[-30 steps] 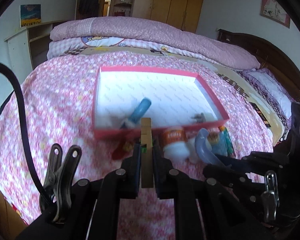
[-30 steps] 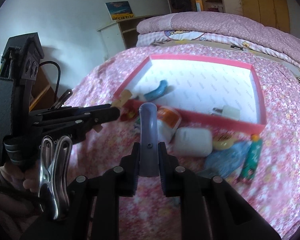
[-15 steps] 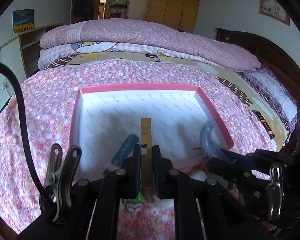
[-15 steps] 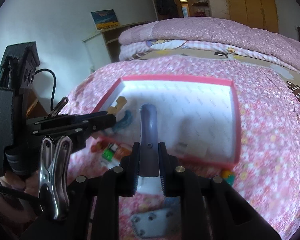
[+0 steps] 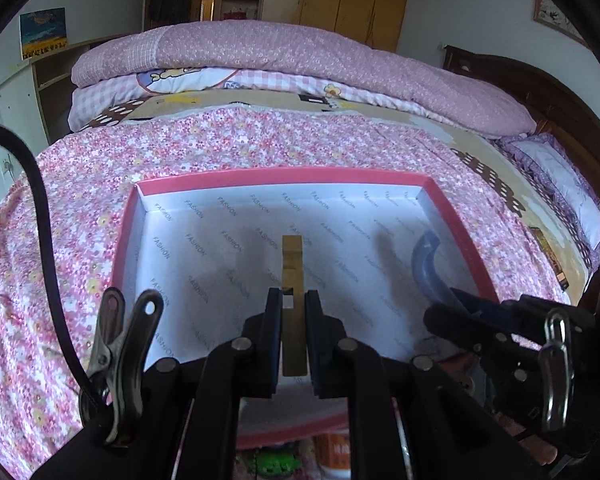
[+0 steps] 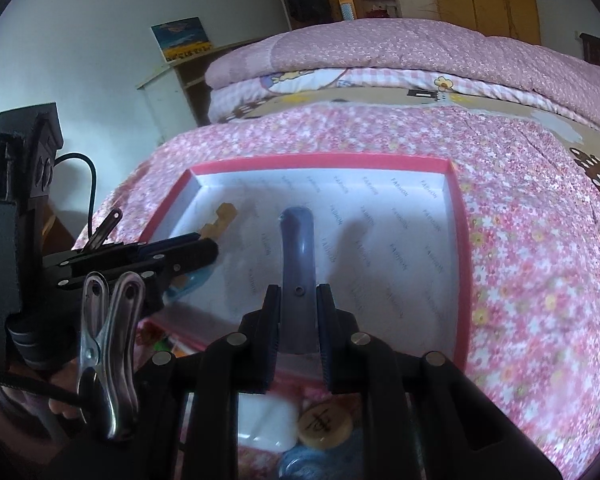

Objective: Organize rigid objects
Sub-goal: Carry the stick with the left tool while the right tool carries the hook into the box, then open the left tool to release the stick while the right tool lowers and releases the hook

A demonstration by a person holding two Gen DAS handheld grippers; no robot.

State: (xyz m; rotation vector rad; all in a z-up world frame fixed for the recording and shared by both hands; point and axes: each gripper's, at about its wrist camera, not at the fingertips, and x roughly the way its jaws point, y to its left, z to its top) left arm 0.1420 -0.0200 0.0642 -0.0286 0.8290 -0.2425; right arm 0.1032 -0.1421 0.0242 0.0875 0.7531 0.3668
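A few bits like the white case (image 6: 266,426) and round token (image 6: 325,425) are left on the bed outside the pink box (image 5: 332,176). Left tool (image 5: 293,322) pinches a wooden clothespin (image 5: 292,264), right tool (image 6: 299,320) pinches a curved purple piece (image 6: 298,252), both over the box and not dropped yet.

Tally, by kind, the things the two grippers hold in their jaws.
Wooden clothespin: 1
Curved blue-grey plastic piece: 1
Total: 2
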